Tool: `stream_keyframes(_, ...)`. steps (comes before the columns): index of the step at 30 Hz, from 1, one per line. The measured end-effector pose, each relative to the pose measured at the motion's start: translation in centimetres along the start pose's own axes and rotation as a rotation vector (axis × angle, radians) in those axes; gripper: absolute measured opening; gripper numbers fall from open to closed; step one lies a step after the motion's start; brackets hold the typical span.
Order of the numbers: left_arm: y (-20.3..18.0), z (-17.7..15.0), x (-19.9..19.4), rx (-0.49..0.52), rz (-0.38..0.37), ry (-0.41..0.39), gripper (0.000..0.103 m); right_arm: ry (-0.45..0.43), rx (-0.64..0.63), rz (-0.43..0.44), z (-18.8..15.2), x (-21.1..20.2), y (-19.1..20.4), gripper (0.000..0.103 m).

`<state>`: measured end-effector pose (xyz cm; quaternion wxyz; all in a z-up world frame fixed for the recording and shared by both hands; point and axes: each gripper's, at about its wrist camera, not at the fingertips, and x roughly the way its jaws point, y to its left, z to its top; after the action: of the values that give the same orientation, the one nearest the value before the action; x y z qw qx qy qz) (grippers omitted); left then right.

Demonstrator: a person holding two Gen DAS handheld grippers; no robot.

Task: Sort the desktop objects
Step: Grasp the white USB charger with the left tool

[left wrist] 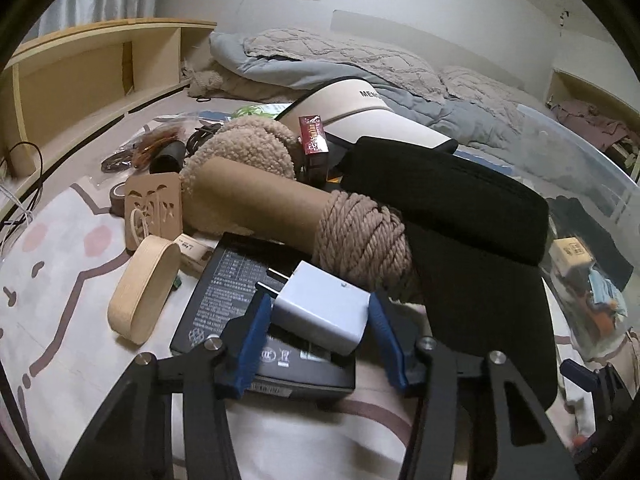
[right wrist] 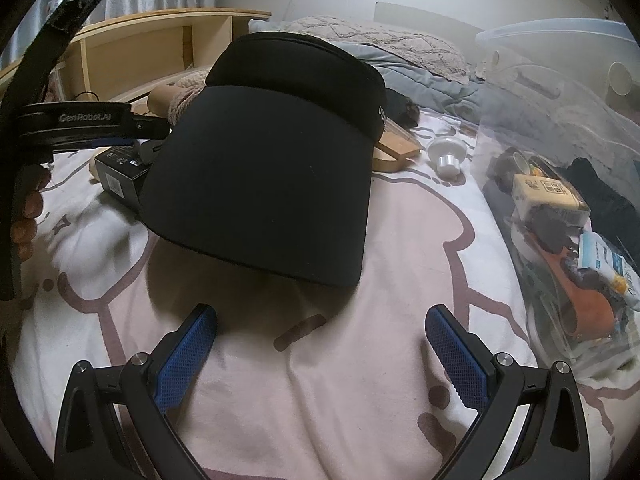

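Observation:
In the left wrist view my left gripper (left wrist: 318, 316) has its blue pads on both sides of a white plug charger (left wrist: 322, 310), which rests on a black box (left wrist: 244, 300). Behind it lie a cardboard tube wound with rope (left wrist: 300, 220), a black visor (left wrist: 460, 216), a fluffy beige item (left wrist: 244, 144), a red packet (left wrist: 314, 136) and a white visor (left wrist: 360, 108). In the right wrist view my right gripper (right wrist: 320, 344) is open and empty above the pink sheet, just in front of the black visor (right wrist: 264, 184). The left gripper's body (right wrist: 80, 120) shows at left.
A clear plastic bin (right wrist: 560, 160) with several items stands at right, also in the left wrist view (left wrist: 592, 208). An oval wooden box (left wrist: 144, 288), a carved wooden piece (left wrist: 152, 208), a tape roll (left wrist: 118, 200) and cables (left wrist: 160, 148) lie left. A white knob (right wrist: 446, 152) lies by the bin.

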<state>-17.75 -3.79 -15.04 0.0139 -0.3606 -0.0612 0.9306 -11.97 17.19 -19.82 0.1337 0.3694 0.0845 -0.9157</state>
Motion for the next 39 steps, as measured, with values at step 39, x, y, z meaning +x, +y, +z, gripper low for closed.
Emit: stream_keyframes(39,2.6,-1.1,-2.2,-0.035,0.067,0.023,0.052,-0.043,0.070,0.149,1.1,-3.0,0.3,0.103)
